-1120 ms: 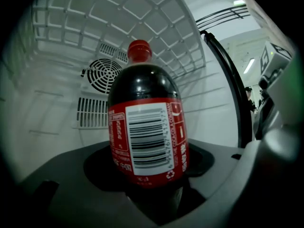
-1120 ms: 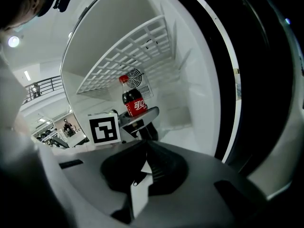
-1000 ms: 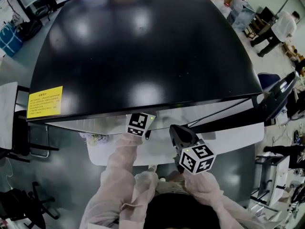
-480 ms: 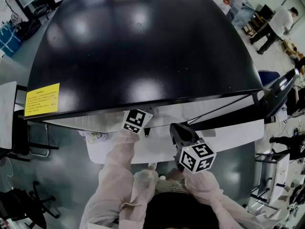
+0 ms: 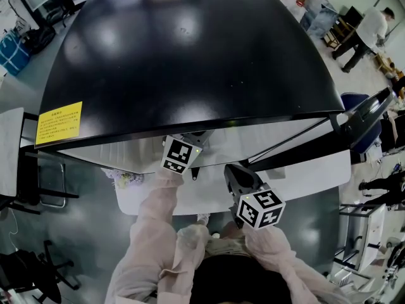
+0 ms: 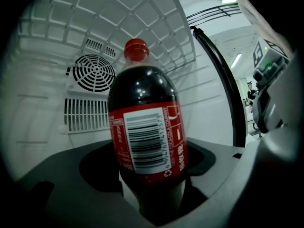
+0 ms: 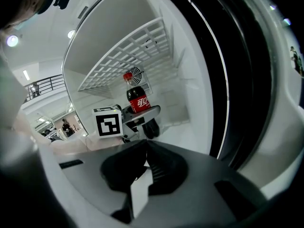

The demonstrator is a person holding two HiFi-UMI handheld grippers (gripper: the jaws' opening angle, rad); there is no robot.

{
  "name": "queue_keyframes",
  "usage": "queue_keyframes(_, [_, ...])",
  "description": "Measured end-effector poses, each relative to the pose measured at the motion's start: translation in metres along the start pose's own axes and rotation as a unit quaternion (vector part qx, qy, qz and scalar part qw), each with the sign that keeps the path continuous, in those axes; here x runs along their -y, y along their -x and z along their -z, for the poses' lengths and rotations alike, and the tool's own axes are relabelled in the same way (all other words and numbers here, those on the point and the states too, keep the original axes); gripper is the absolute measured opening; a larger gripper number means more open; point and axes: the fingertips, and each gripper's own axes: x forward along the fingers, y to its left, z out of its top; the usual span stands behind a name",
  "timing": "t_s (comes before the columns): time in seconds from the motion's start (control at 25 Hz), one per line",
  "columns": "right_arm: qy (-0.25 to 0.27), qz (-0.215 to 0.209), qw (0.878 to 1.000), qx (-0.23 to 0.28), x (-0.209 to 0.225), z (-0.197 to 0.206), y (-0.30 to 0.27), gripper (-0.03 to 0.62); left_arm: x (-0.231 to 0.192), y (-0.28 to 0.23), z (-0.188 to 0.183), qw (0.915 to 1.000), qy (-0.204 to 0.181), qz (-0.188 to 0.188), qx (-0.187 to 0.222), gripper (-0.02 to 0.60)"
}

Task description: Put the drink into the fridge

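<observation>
A cola bottle (image 6: pixel 145 127) with a red cap and red label stands upright inside the white fridge (image 6: pixel 42 103), under a wire shelf (image 6: pixel 118 13) and in front of the fan vent (image 6: pixel 95 72). My left gripper (image 6: pixel 152 184) reaches into the fridge with the bottle between its jaws. The jaws are opening, and a sliver of fridge floor shows beside the bottle. In the right gripper view the bottle (image 7: pixel 137 99) rises from the left gripper (image 7: pixel 142 115). My right gripper (image 7: pixel 145 144) is shut on nothing and hangs outside the opening.
The fridge's glossy black top (image 5: pixel 190 56) fills the head view and hides the inside; a yellow label (image 5: pixel 59 124) sits at its left. The open door (image 5: pixel 367 116) swings out to the right. People (image 5: pixel 364 27) stand far off at the upper right.
My left gripper has shifted a little further in under the fridge top. The right gripper has stayed where it was.
</observation>
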Motion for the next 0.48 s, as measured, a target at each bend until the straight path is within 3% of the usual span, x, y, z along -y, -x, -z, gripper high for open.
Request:
queue_keyframes(0.28, [0.006,-0.015,1.0,0.009,-0.004,0.002,0.019,0.012,0.005,0.021,-0.003,0.9985,0.035,-0.039,-0.014,0.403])
queue_keyframes(0.48, [0.009,-0.025,1.0,0.015,-0.009,0.002,0.034,0.012,0.018,0.052,0.005,0.9958,0.059,-0.063,-0.031,0.408])
